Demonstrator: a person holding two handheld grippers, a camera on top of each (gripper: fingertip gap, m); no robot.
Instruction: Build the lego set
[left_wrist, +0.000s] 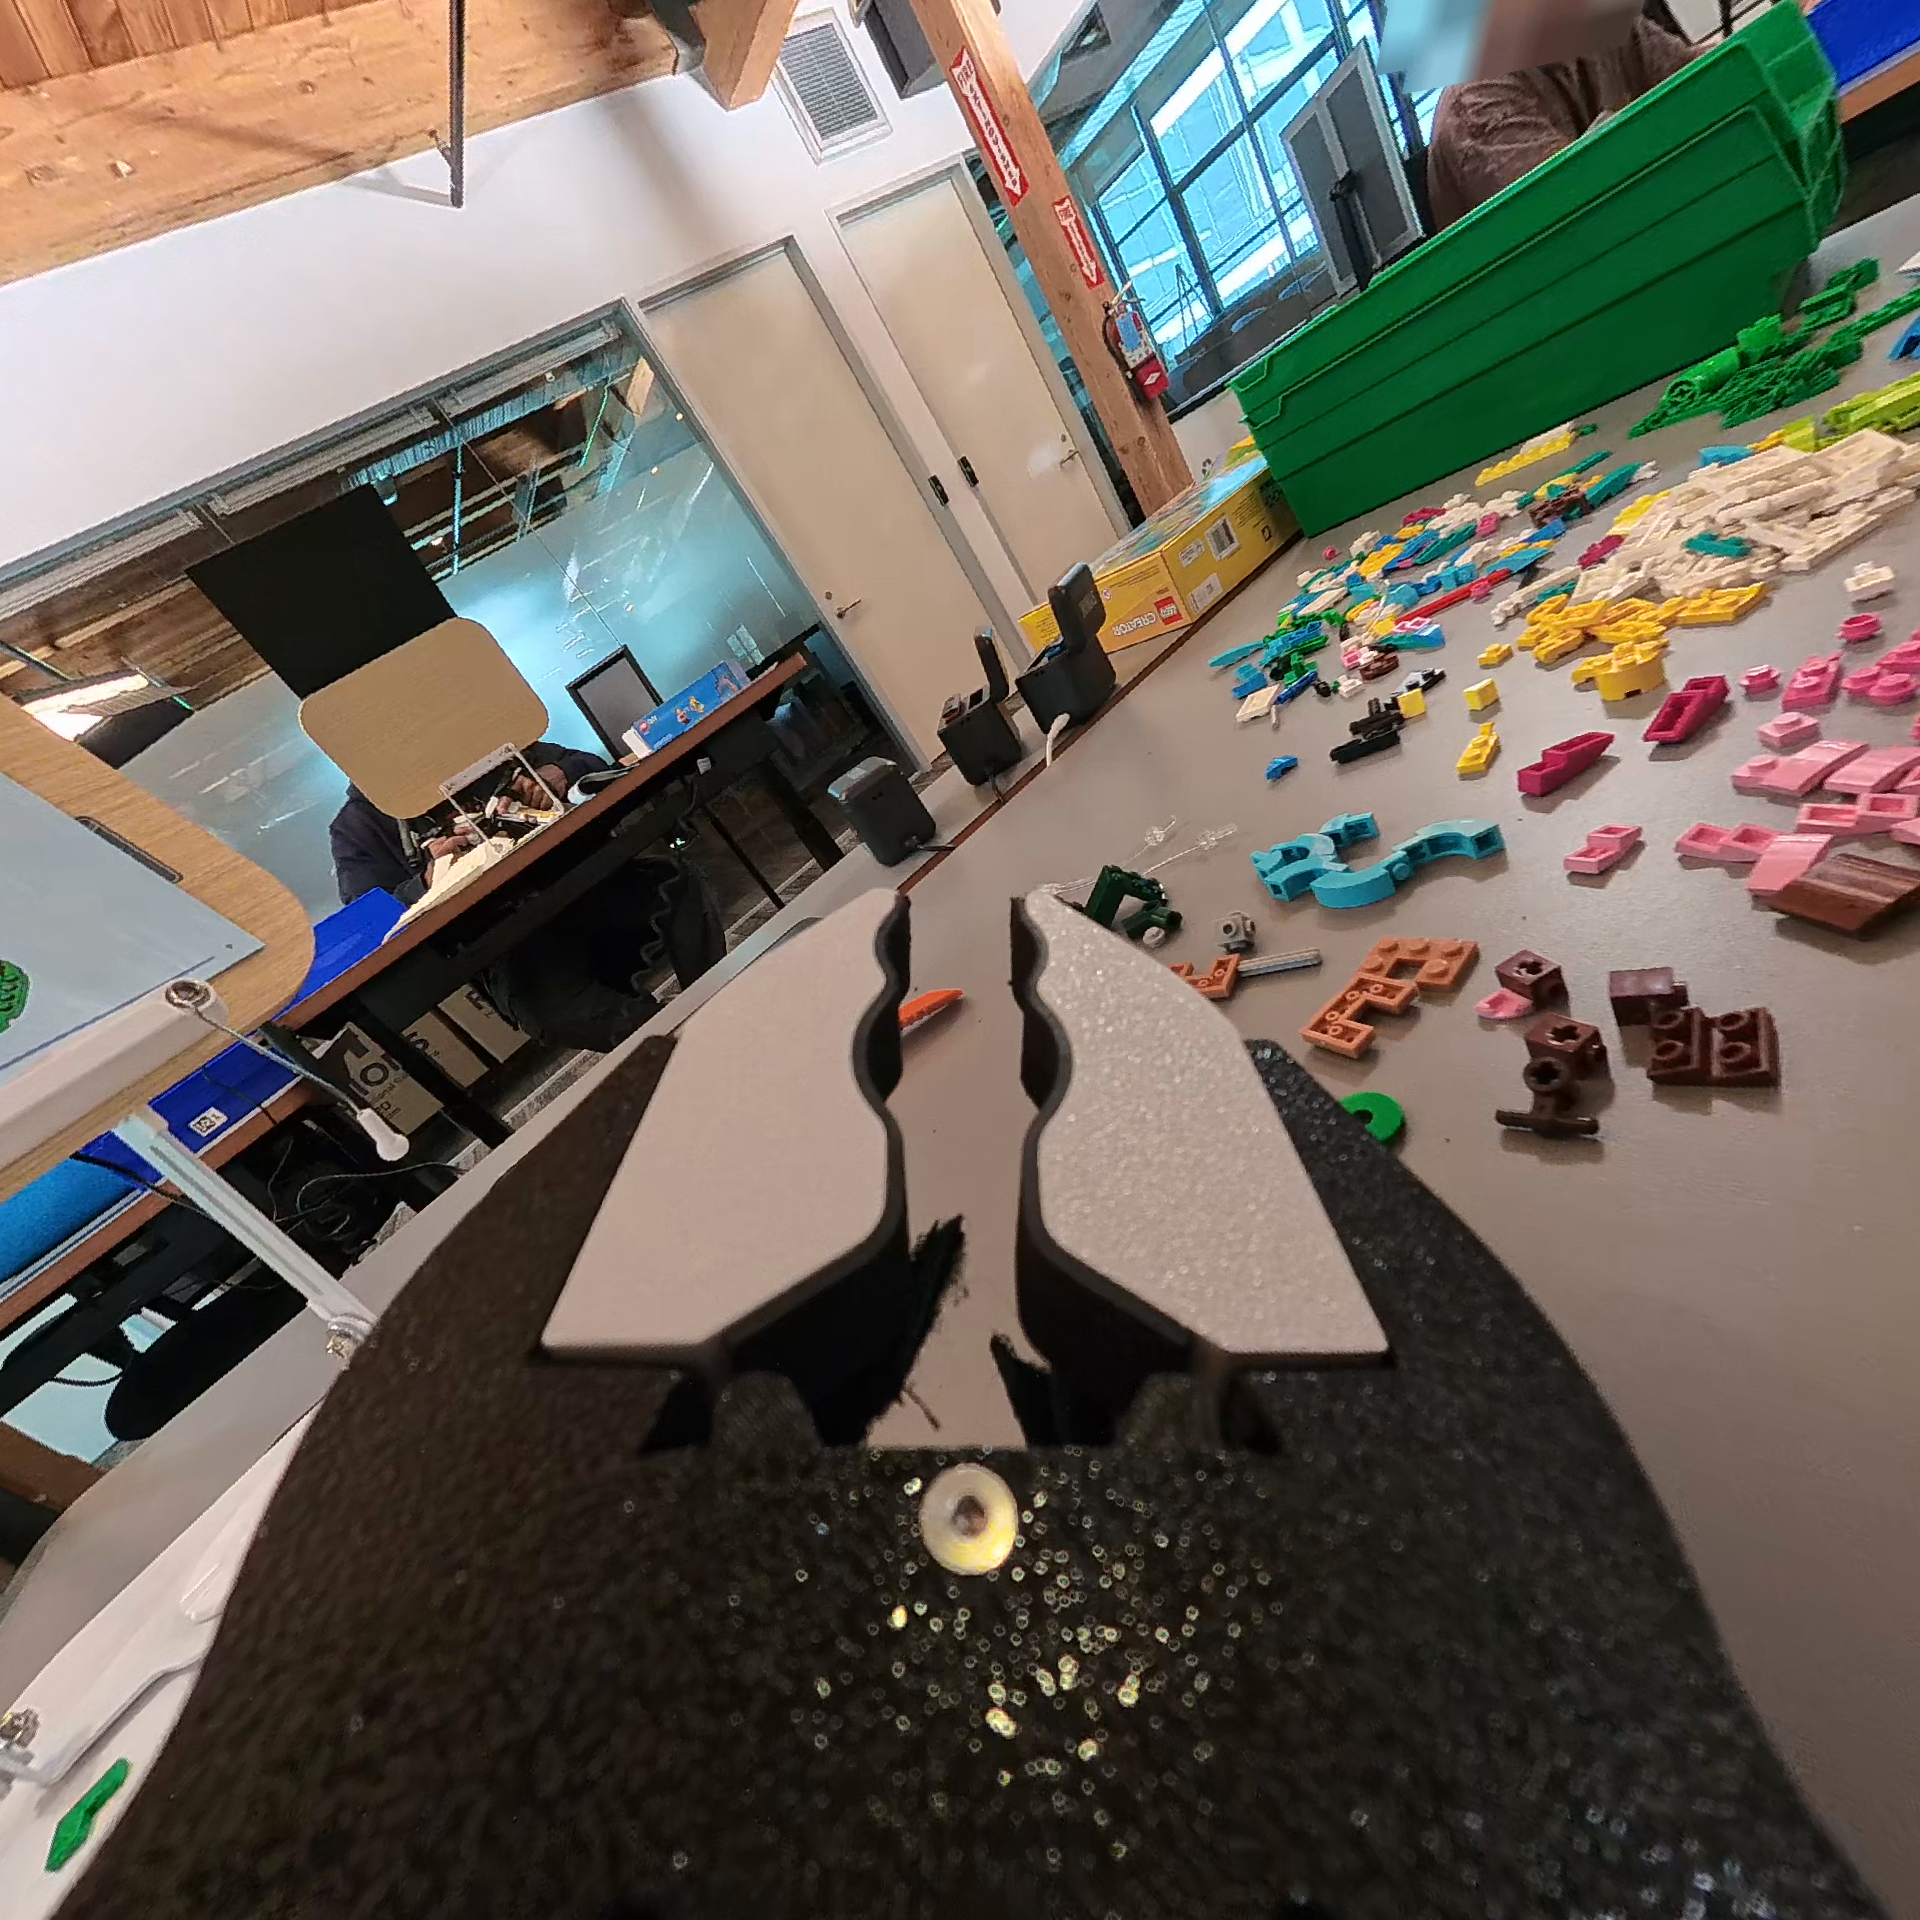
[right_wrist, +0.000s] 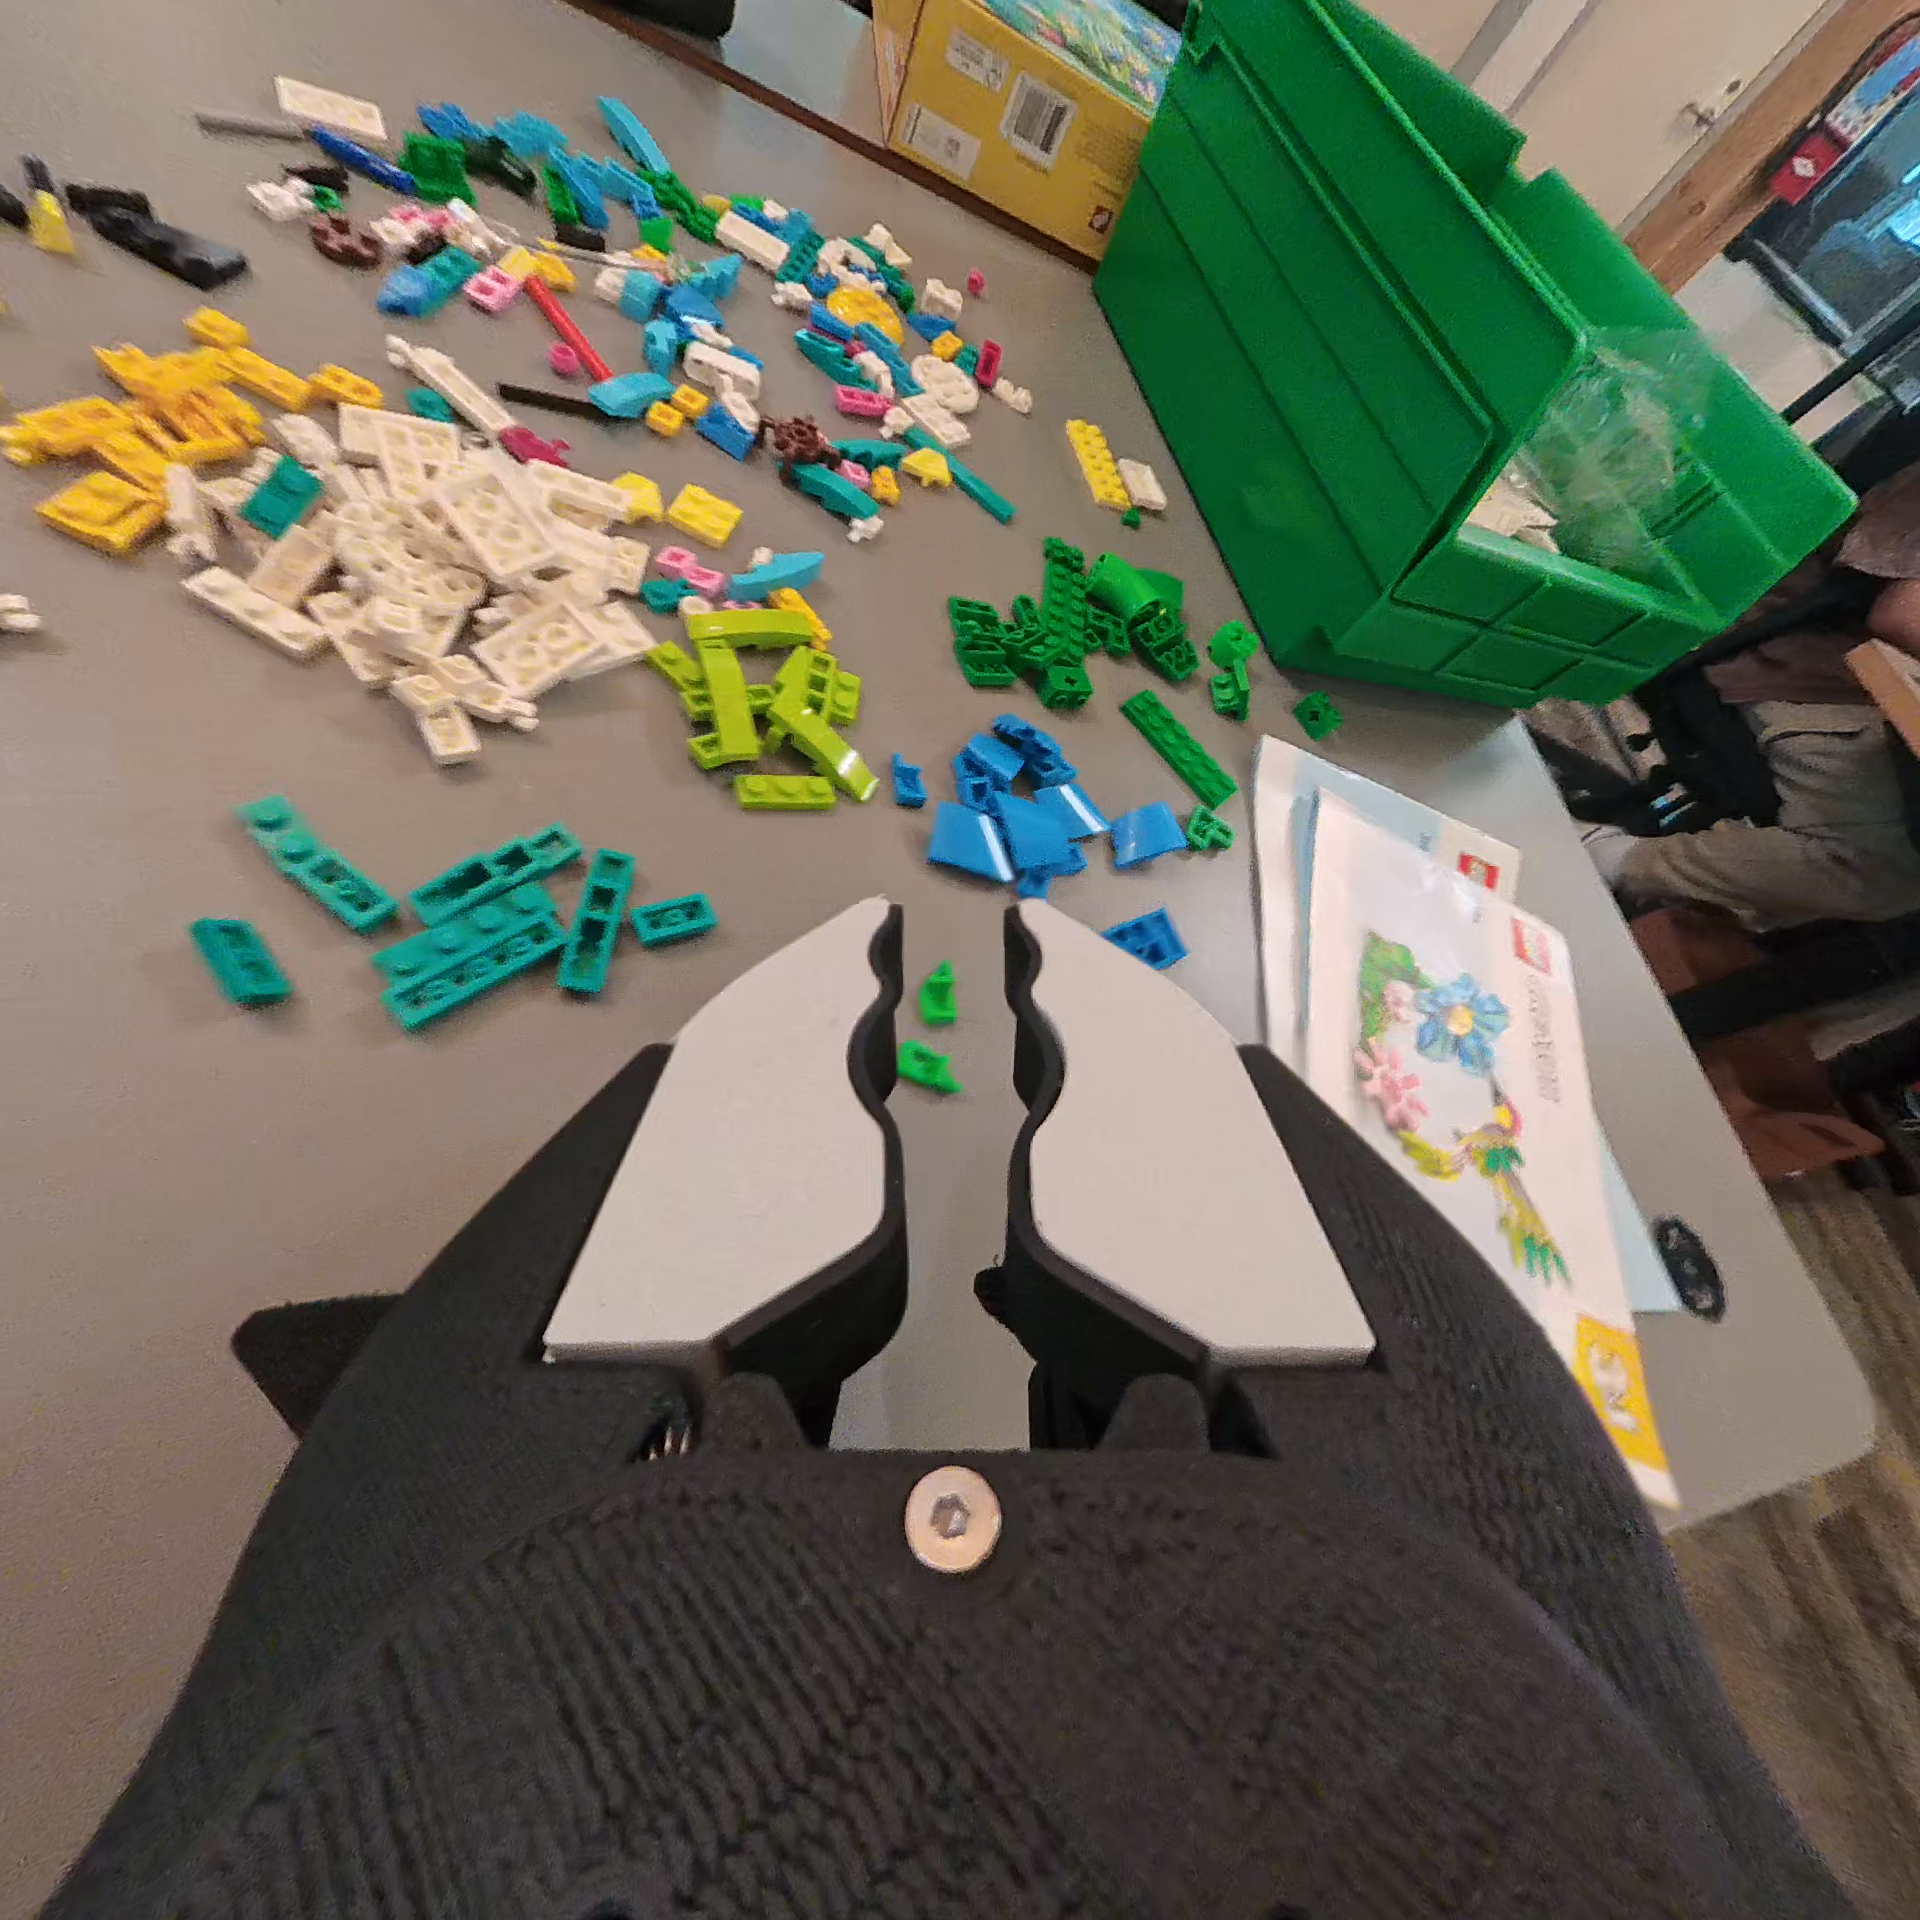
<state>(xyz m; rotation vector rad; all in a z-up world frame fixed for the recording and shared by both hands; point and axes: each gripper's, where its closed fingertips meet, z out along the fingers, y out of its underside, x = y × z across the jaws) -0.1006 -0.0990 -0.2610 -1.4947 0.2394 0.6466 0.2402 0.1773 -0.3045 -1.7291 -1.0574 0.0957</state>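
My right tool (right_wrist: 951, 920) was open just a little and held nothing. Two small green pieces (right_wrist: 932, 1034) lay on the grey table (right_wrist: 208, 1143) in the gap between its fingers, and I could not tell if they touched it. The teal pieces (right_wrist: 488, 914) sat left of those green pieces, the blue pieces (right_wrist: 1023, 816) just past them, and the booklet (right_wrist: 1455, 1091) to their right. My left tool (left_wrist: 961, 914) was also a little open and empty. An orange piece (left_wrist: 928, 1006) lay on the table between its fingers.

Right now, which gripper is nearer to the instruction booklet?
Right. The right gripper hangs just left of the instruction booklet; the left gripper faces brown and pink pieces, with no booklet in its view.
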